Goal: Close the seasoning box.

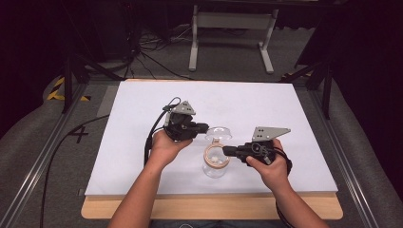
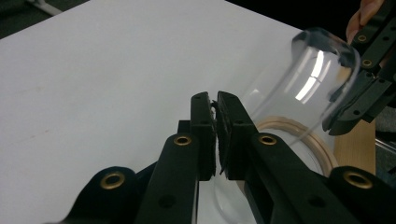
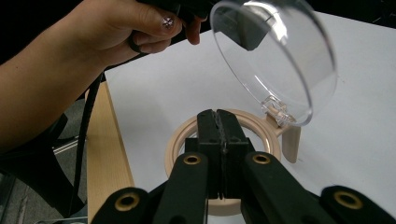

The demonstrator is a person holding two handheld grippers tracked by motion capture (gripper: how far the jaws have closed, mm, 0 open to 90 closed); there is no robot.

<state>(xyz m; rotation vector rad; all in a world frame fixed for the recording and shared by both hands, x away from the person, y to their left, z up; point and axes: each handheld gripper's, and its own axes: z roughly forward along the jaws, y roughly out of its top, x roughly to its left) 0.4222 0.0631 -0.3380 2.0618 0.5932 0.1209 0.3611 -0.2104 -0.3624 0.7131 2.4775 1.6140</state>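
Note:
A clear jar with a beige ring round its mouth stands on the white board. Its clear domed lid is swung up on a hinge at the ring's far side. My left gripper is shut on the lid's edge and holds the lid tilted open; in the high view it reaches in from the left. My right gripper is shut on the near part of the ring, and comes in from the right in the high view.
The white board lies on a wooden tabletop whose edge shows at the front. Metal rails run along both sides. A white stand and cables sit on the floor beyond.

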